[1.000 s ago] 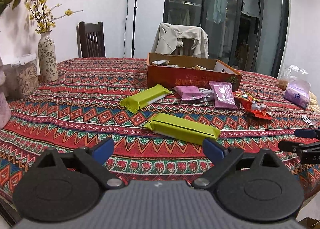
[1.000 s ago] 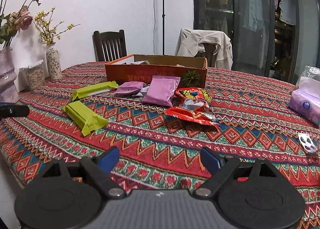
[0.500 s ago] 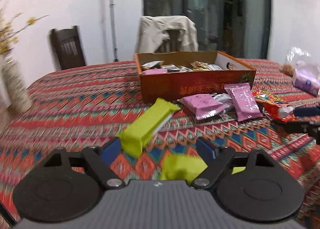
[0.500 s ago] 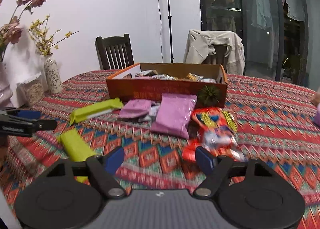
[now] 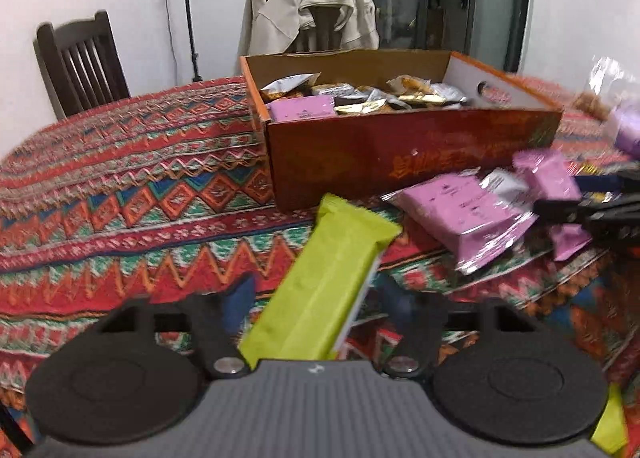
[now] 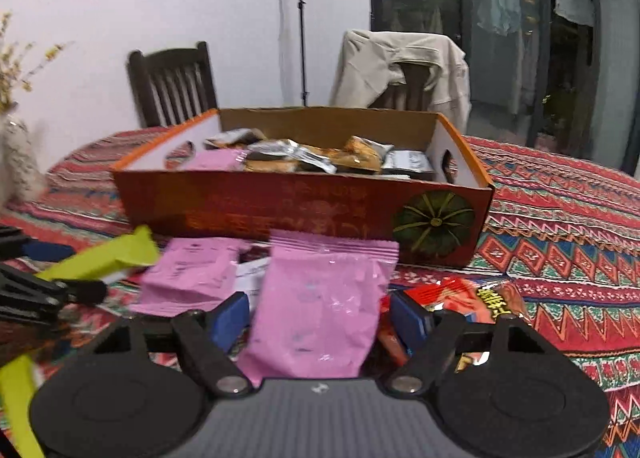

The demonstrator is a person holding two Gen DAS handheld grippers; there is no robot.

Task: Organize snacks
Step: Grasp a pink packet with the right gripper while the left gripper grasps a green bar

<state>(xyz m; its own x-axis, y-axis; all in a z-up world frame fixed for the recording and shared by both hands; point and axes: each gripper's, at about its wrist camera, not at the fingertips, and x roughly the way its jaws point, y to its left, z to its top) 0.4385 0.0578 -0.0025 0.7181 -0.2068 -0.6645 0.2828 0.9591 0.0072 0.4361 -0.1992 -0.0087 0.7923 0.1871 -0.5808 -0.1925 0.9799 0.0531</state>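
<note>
Patterned cloth covers the worktop, with loose snack packets scattered in front of an open cardboard box.

Nearest, left wrist view: the left claw straddles the near end of the green packet, which lies lengthwise on the cloth, pointing toward the box. Its jaws have just been closing with the packet between them. A gap shows at the left finger; contact on the right side is blurred. Judged not yet clamped.

Right wrist view: the right claw straddles the pink packet. Both blue pads stand just beside the packet edges; whether they press cannot be told, so it is read as released. Its jaws have narrowed a little over the last second. A red packet lies just right of it, a second pink packet just left.

Beyond: the cardboard box holds many packets, mostly silver and gold, with one pink at its left end. Two chairs stand behind the worktop, one draped with a beige jacket.

Step in hand, as judged: a two-handed pickup, one packet per claw, both at the closing stage. Several packets are not yet in the box.

Next move calls for: finishing each squeeze across the packet's width, lifting clear of neighbouring packets, then carrying over the box's near wall before releasing. The wrappers look soft and slippery, so a firm, centred grip is advisable.
</note>
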